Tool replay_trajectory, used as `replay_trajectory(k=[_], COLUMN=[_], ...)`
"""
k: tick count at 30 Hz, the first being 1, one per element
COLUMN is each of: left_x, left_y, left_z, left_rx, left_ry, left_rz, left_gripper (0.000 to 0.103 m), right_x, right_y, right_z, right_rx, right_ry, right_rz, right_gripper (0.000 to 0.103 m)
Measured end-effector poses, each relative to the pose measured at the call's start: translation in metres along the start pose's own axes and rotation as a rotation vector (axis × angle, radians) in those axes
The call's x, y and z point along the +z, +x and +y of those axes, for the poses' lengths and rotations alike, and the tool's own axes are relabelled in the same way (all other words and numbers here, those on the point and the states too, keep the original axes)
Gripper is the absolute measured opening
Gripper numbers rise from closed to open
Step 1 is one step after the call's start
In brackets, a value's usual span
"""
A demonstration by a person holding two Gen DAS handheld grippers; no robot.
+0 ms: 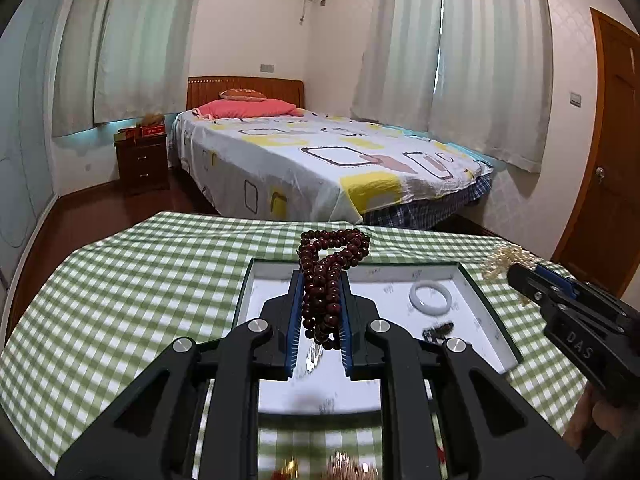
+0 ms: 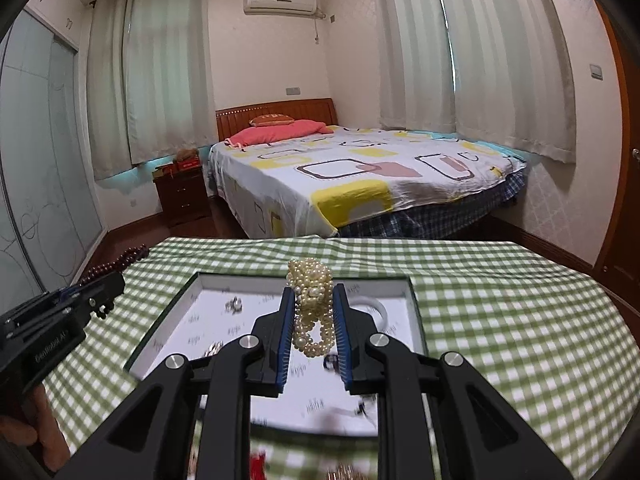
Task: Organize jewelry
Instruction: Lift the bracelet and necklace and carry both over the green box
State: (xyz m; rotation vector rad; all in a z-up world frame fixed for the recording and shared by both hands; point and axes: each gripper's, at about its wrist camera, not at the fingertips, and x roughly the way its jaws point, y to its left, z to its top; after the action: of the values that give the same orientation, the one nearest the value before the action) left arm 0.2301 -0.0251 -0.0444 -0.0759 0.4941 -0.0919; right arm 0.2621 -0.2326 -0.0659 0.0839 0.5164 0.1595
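— Beads point(image 1: 325, 284), where were they?
— Pinched between my left gripper point(image 1: 320, 280) fingers, looping past the tips, above the box point(image 1: 490, 312).
— And the right?
— My right gripper point(image 2: 314, 294) gripped the pearls point(image 2: 312, 304) between its fingers, over that box; a white bangle point(image 1: 430, 297) lay inside.

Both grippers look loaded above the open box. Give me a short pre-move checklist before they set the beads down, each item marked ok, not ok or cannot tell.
1. Left gripper shut on the dark red beads: ok.
2. Right gripper shut on the pearl strand: ok.
3. Box open on the checked cloth: ok.
4. Both grippers over the box: ok, as far as these views show.
5. Landing spot free: cannot tell; a white bangle and small dark pieces already lie inside.
6. Loops hanging free of the fingers, unsnagged: cannot tell.
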Motion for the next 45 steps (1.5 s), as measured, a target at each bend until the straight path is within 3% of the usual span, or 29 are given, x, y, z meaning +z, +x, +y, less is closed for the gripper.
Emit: replay_trajectory(k=[8,20,28,38,40,42,45], left_x=[0.011,-0.007,-0.01,-0.019,-0.017,-0.017,-0.018], left_y=[0.062,0.138,0.157,0.176,0.176,0.175,0.175], left_z=[0.004,0.023,0.022,0.027,0.027,0.027,0.026], left_rx=[0.026,0.049,0.082,0.108,0.116,0.117,0.118], left_ry=[0.011,-0.008,0.01,0.013,0.014,0.016,0.021], left_rz=[0.05,0.239,0.336,0.419,0.414,0.412,0.416], left_gripper=[0.016,0.016,0.016,0.017,0.02,0.03,0.03], right_x=[0.01,0.0,-0.008,-0.012,-0.013,-0.013,-0.013], right_y=[0.056,0.127,0.152,0.166,0.167,0.169,0.168], right_z=[0.002,0.009,0.013,0.011,0.011,0.011,0.011], right_rx=[0.03,0.052,0.056,0.047,0.046,0.049,0.048], right_ry=[0.016,0.011,0.012,0.013,0.014,0.013,0.013], right_rz=[0.042,0.204,0.335,0.402,0.409,0.418,0.418], right_gripper=[0.02,0.02,0.02,0.02,0.022,0.025,0.037])
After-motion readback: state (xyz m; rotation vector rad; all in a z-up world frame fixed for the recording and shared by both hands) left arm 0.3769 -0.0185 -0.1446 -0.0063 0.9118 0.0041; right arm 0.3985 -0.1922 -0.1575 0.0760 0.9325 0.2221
